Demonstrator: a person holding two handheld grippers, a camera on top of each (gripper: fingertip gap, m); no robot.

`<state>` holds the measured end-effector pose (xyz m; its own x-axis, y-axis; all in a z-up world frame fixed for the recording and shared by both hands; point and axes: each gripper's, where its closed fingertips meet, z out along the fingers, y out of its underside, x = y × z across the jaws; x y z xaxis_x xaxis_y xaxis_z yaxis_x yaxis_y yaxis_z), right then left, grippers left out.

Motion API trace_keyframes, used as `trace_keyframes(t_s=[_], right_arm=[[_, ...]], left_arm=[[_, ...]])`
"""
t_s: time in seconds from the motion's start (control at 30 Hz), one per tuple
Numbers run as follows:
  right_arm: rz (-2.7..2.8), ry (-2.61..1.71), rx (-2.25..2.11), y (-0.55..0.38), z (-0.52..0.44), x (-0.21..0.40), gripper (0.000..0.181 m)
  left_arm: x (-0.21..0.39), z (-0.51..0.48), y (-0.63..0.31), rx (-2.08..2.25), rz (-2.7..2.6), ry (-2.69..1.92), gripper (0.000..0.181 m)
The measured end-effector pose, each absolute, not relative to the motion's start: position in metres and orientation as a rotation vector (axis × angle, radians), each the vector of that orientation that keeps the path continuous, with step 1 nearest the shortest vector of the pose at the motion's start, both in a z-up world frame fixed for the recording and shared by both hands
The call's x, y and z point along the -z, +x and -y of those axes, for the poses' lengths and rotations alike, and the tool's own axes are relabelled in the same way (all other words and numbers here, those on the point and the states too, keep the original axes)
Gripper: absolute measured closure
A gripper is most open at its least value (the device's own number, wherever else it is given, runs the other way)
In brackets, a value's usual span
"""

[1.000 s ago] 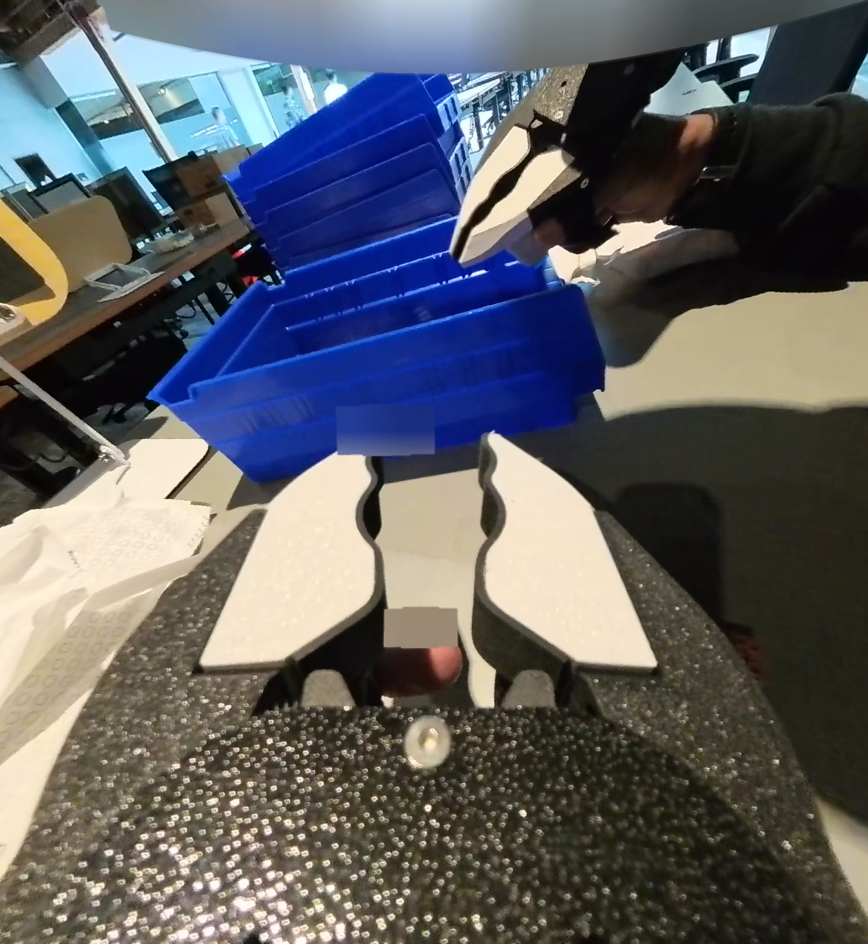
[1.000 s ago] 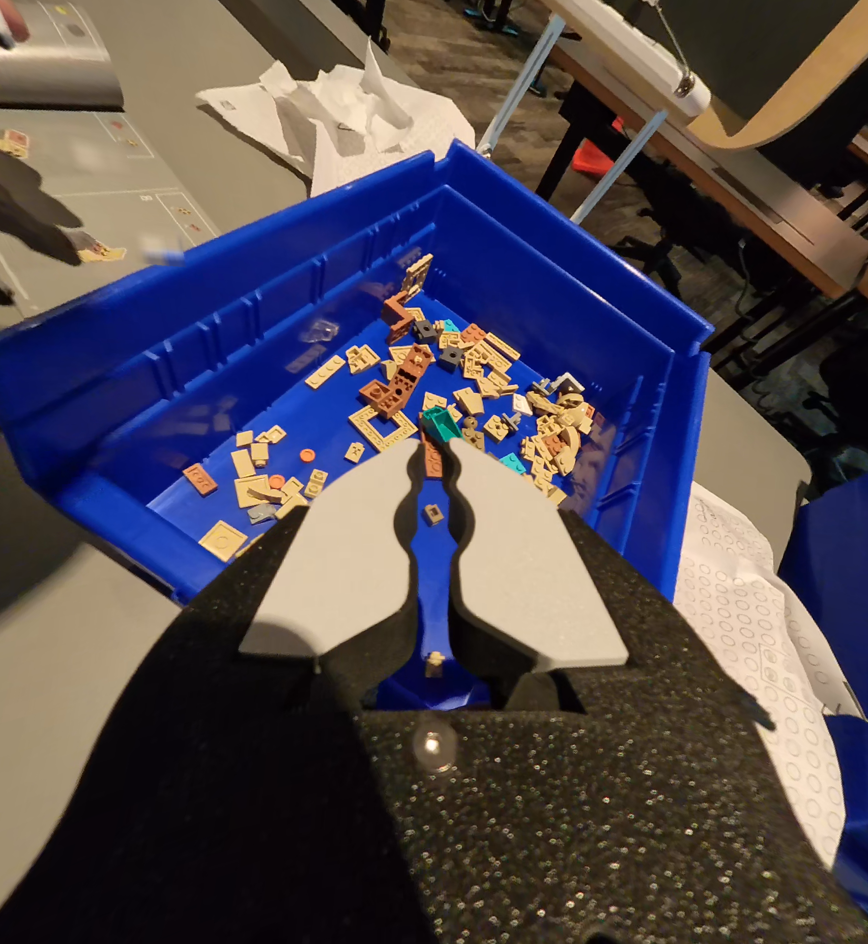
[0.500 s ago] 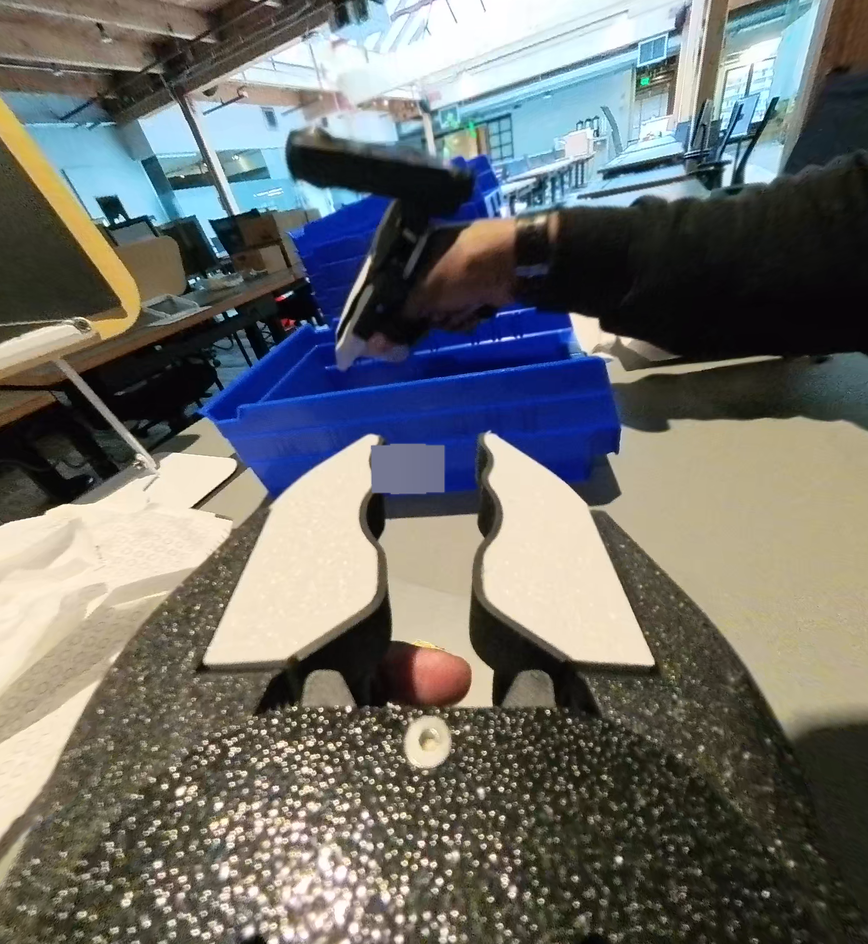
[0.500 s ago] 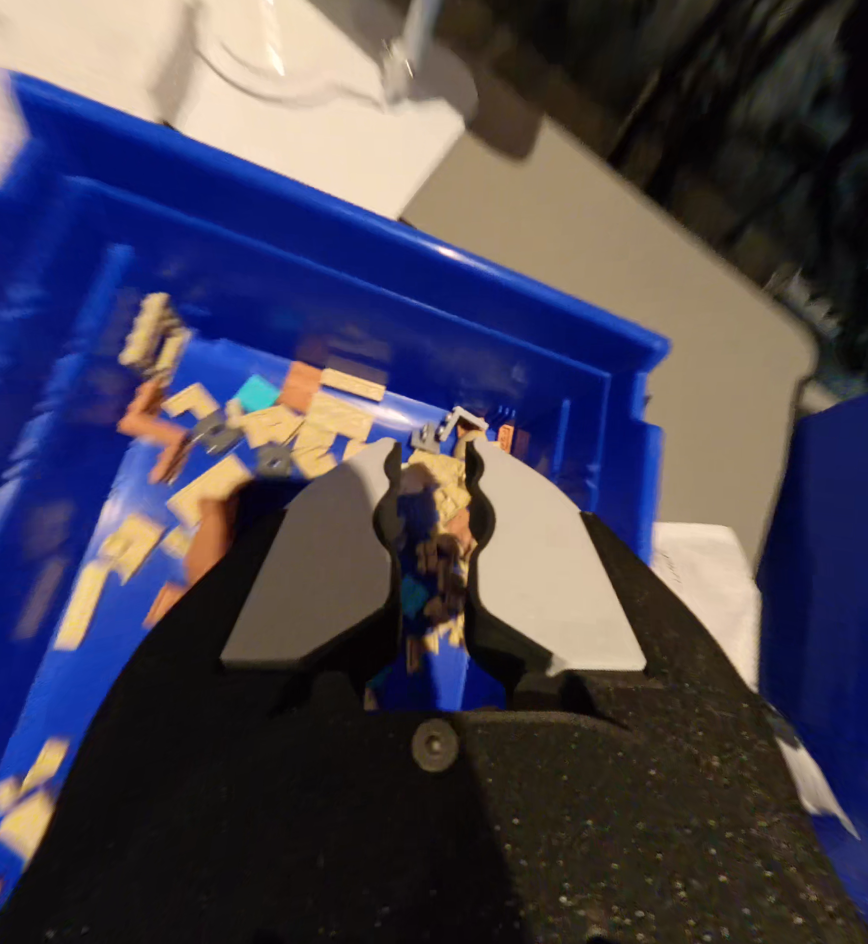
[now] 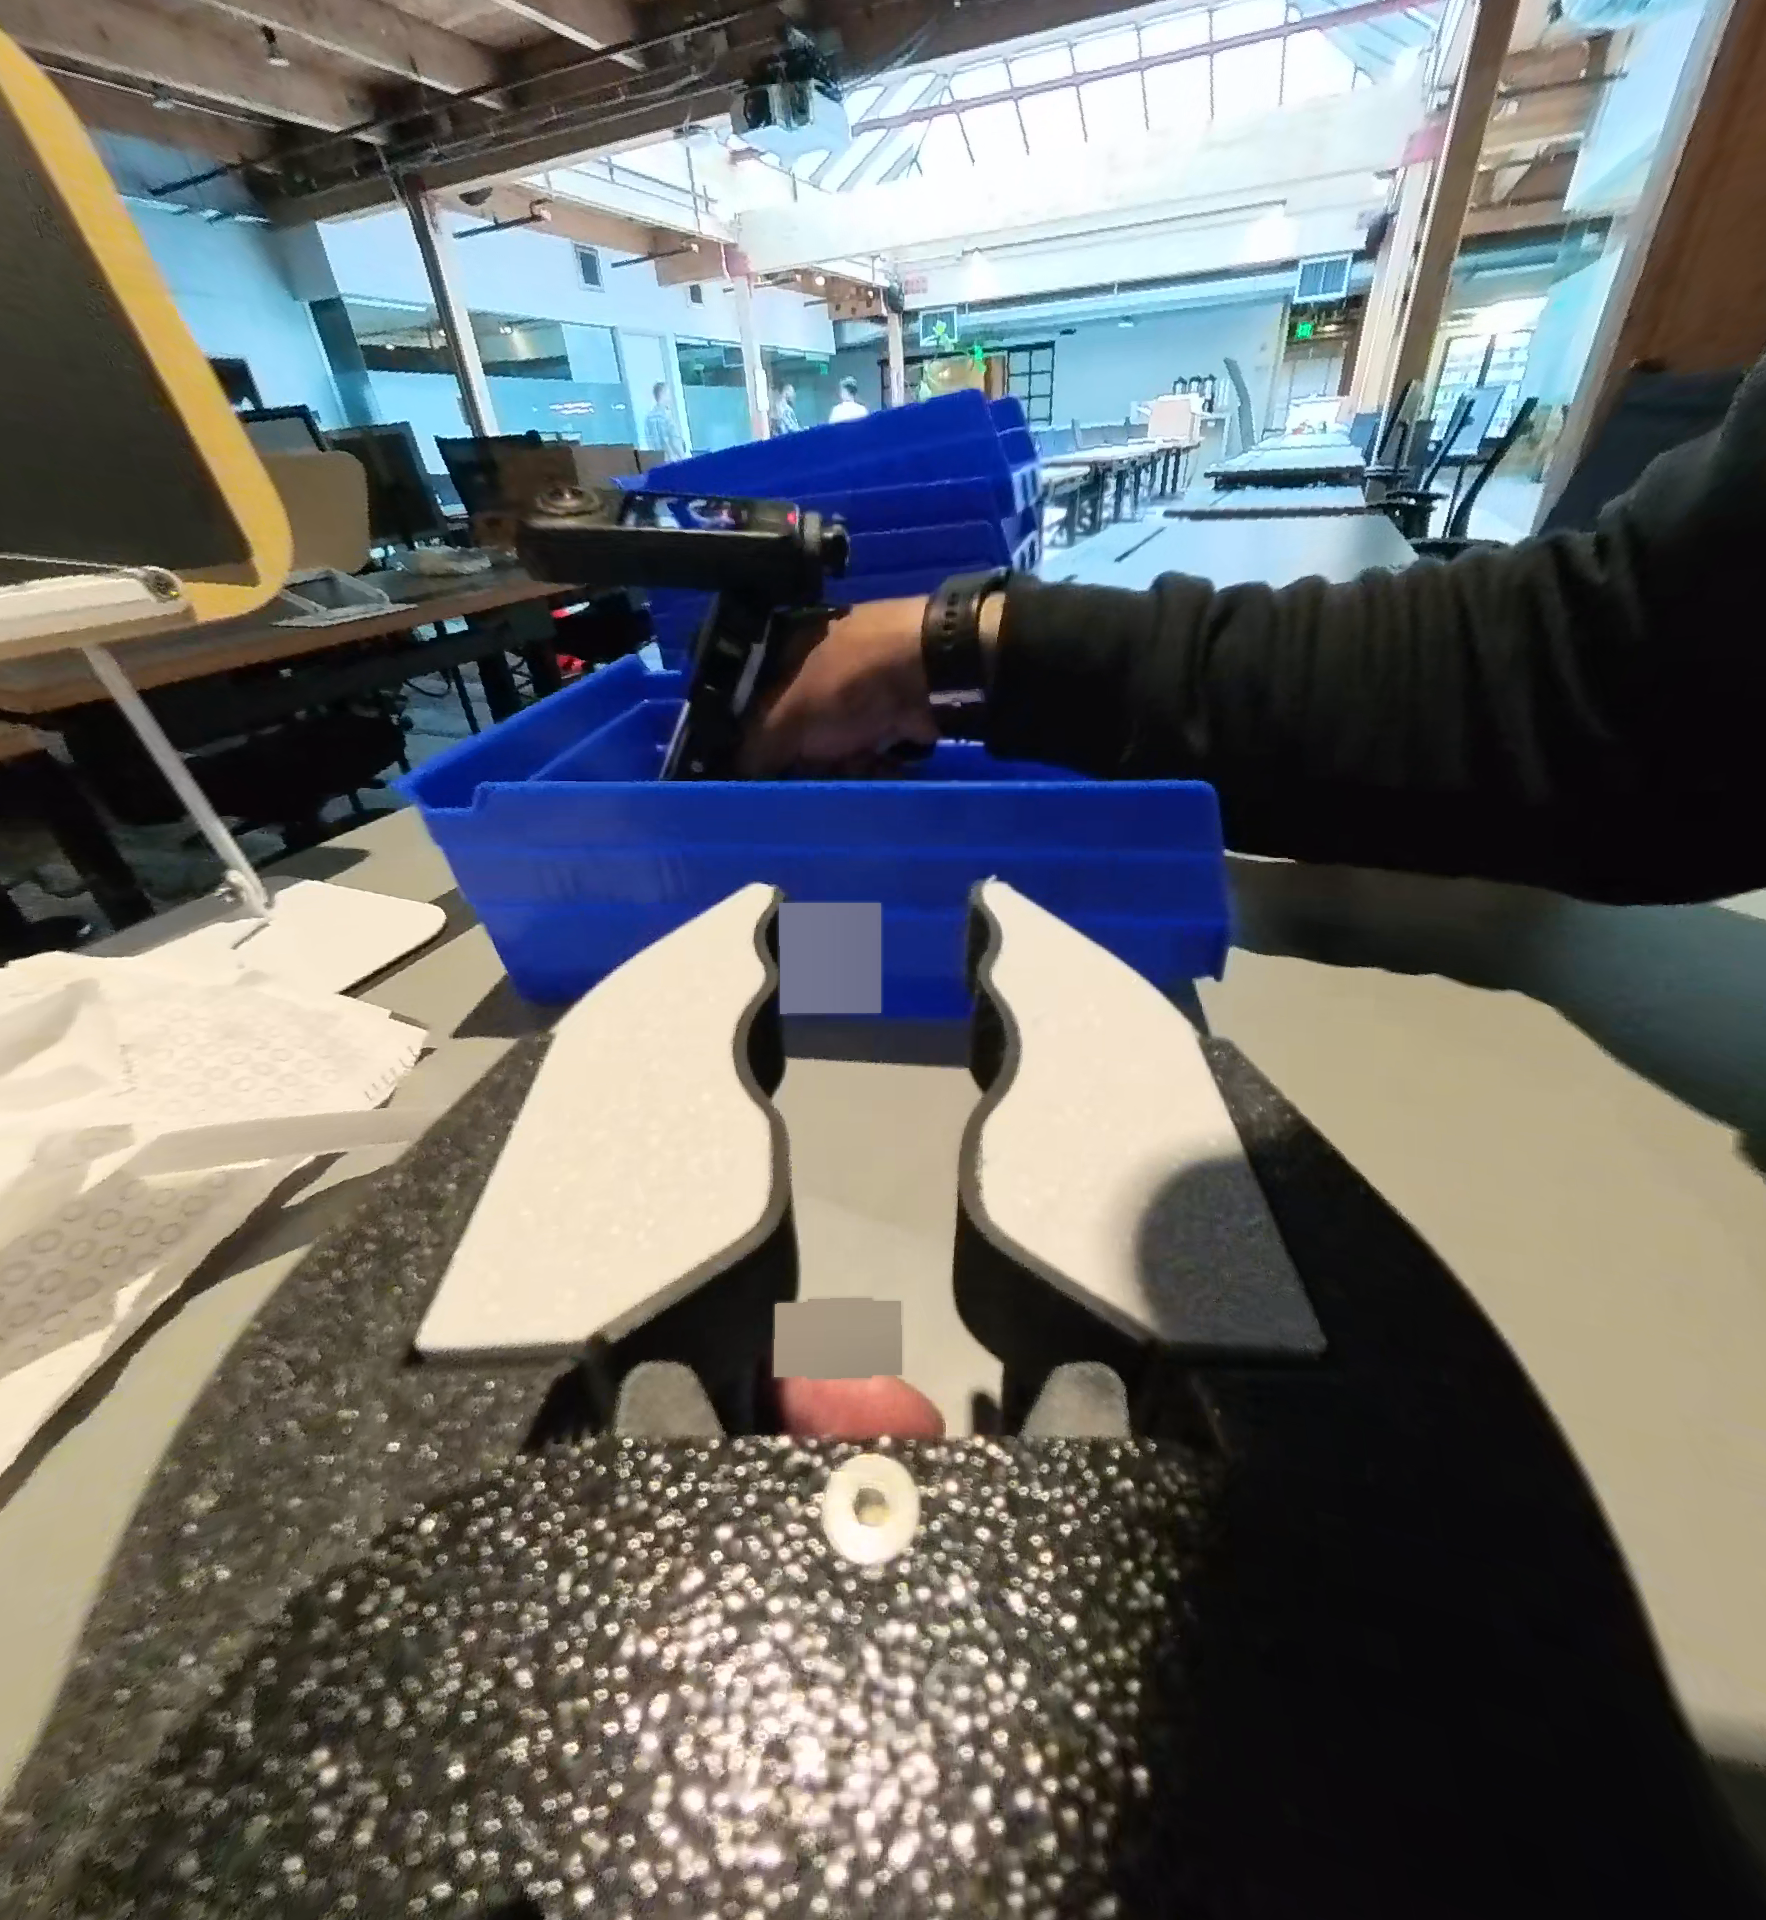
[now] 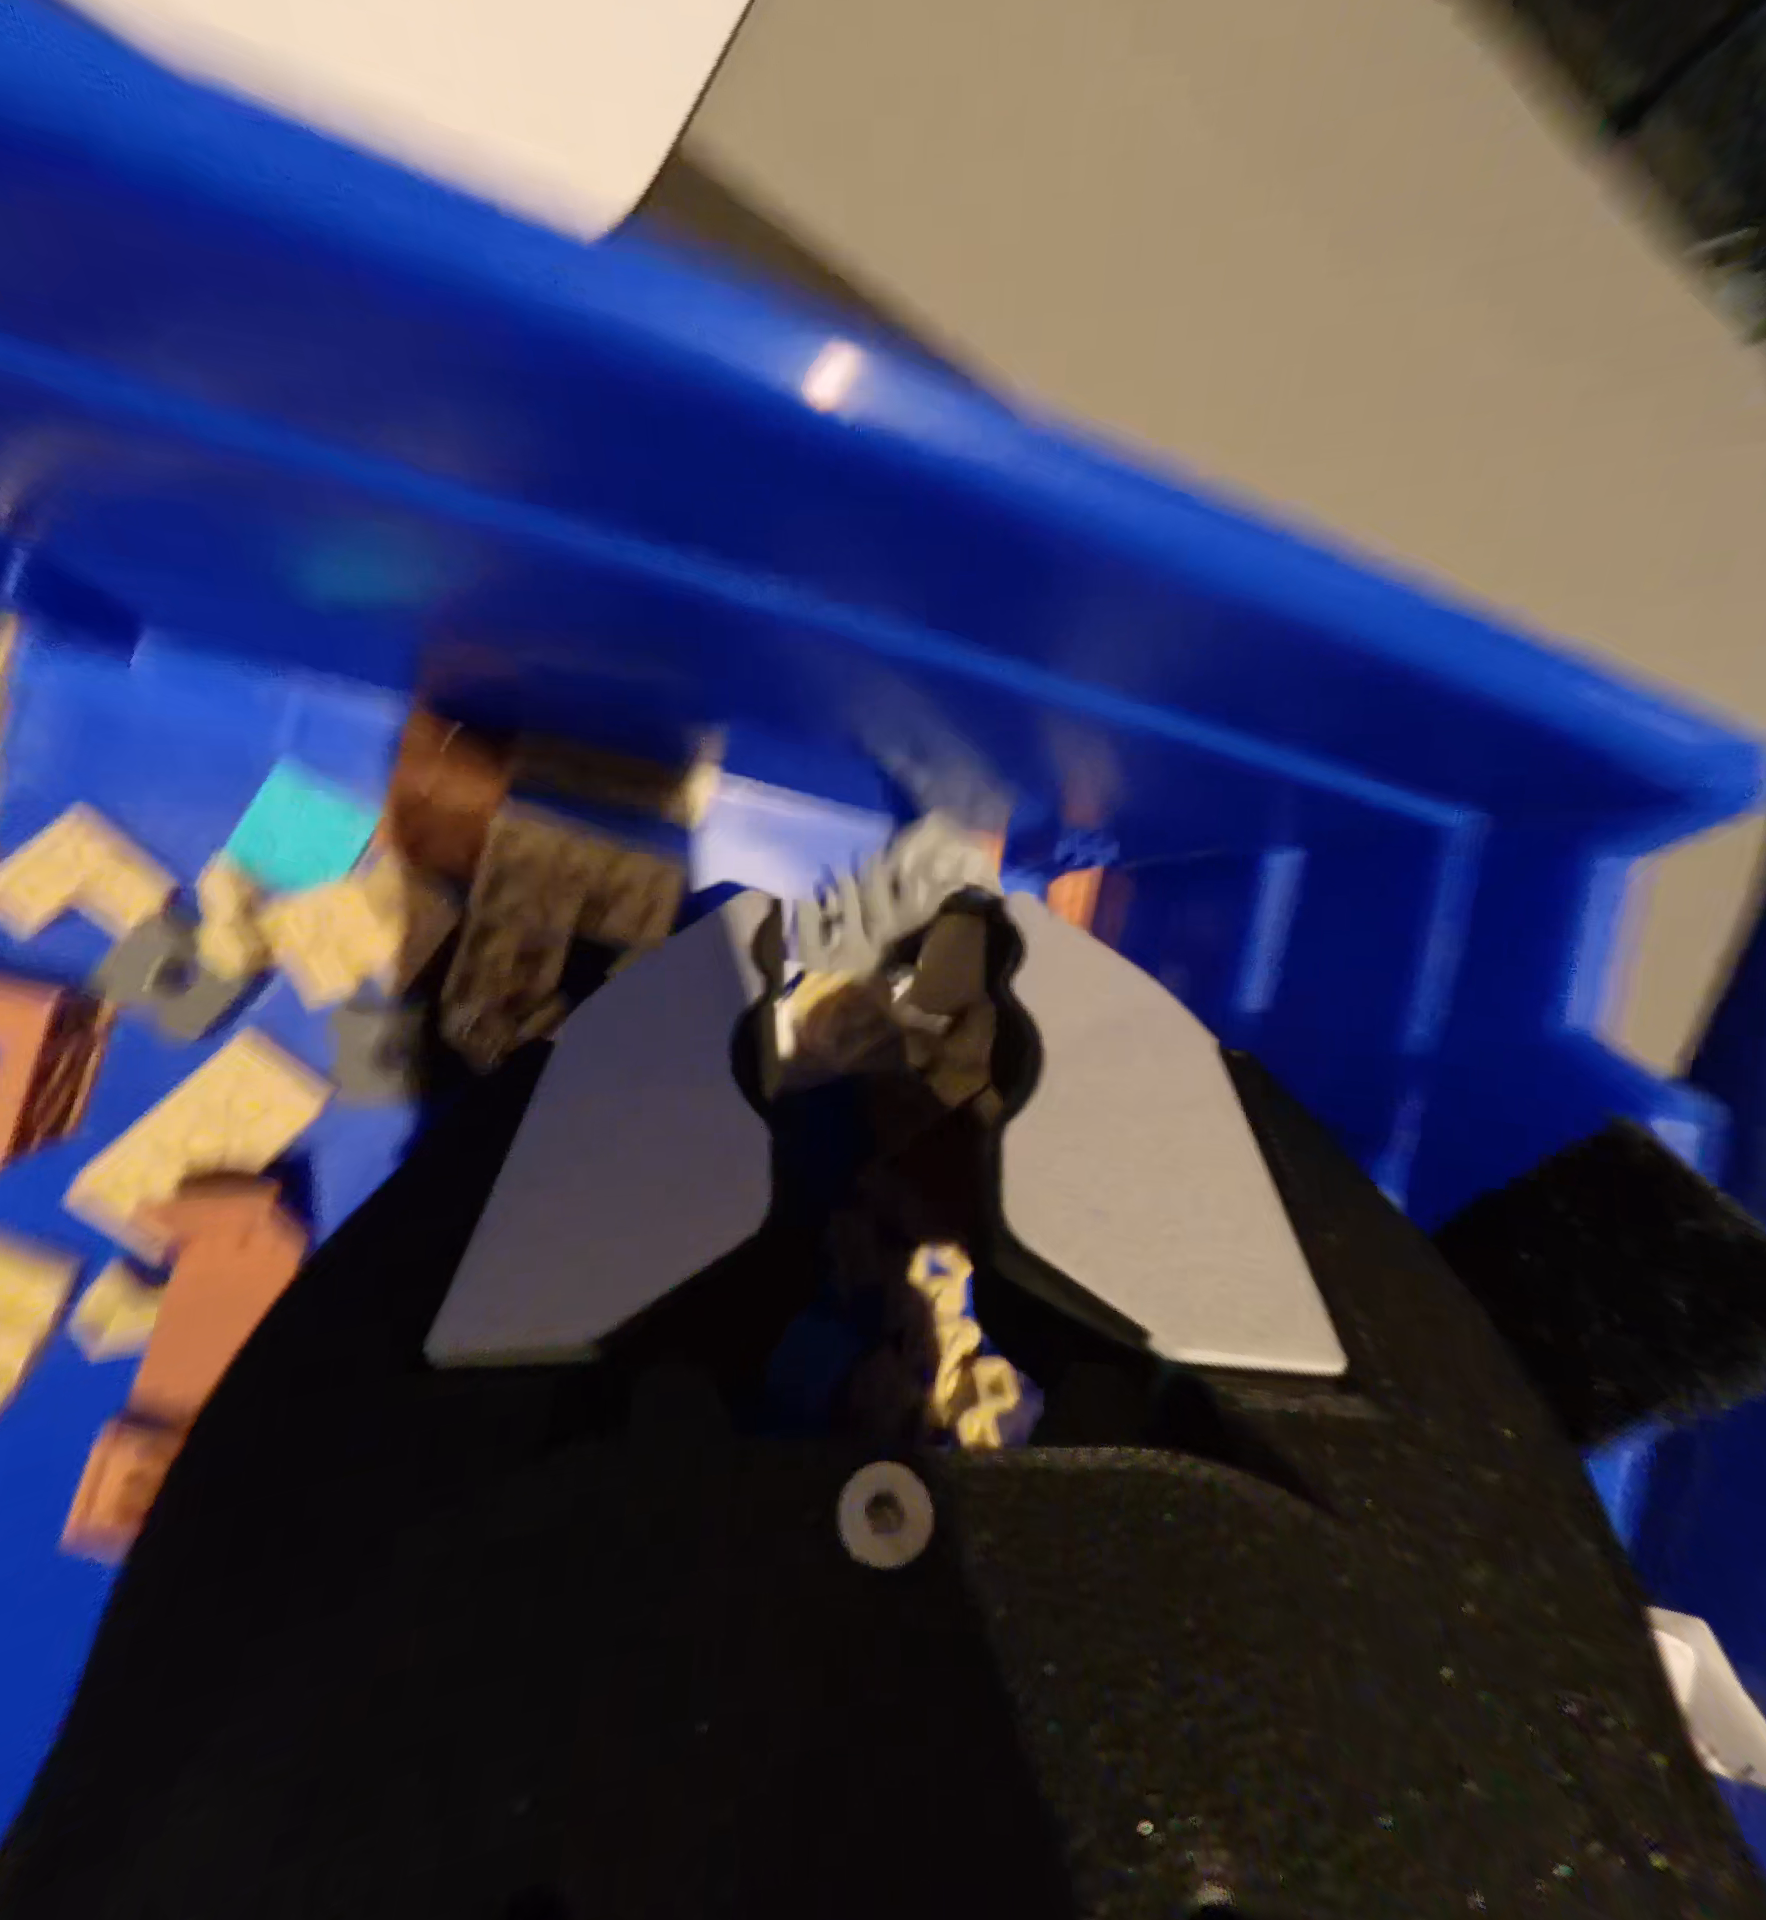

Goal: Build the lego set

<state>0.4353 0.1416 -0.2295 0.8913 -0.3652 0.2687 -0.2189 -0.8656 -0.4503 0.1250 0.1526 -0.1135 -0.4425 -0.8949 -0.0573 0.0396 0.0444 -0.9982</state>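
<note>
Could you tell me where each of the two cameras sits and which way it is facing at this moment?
Left wrist view: mounted on the left gripper, low over the grey table, looking level at the blue plastic bin; its open pale fingers, a fingertip and the person's dark-sleeved right arm show.
Right wrist view: mounted on the right gripper, tilted down inside the bin at blurred tan and brown lego pieces; its parted fingers show.
Shared: the blue bin, and the right gripper dipping into it.
</note>
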Motion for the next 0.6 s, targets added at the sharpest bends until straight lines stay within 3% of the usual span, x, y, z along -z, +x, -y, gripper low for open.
trace_keyframes(t_s=[0.07,0.13,0.37,0.6], right_arm=[[-0.344,-2.683,0.307,0.410,-0.143,0.235,0.157],[-0.278,-2.652,0.242,0.392,-0.144,0.229,0.152],[-0.262,-2.619,0.526,0.404,-0.119,0.188,0.156],[-0.258,-2.725,0.647,0.427,-0.121,0.210,0.161]], left_arm=[[0.111,-0.155,0.125,1.525,-1.521,-0.903,0.151],[0.110,-0.157,0.124,1.536,-1.511,-0.910,0.151],[0.109,-0.155,0.124,1.544,-1.513,-0.905,0.152],[0.108,-0.151,0.122,1.512,-1.533,-0.870,0.152]])
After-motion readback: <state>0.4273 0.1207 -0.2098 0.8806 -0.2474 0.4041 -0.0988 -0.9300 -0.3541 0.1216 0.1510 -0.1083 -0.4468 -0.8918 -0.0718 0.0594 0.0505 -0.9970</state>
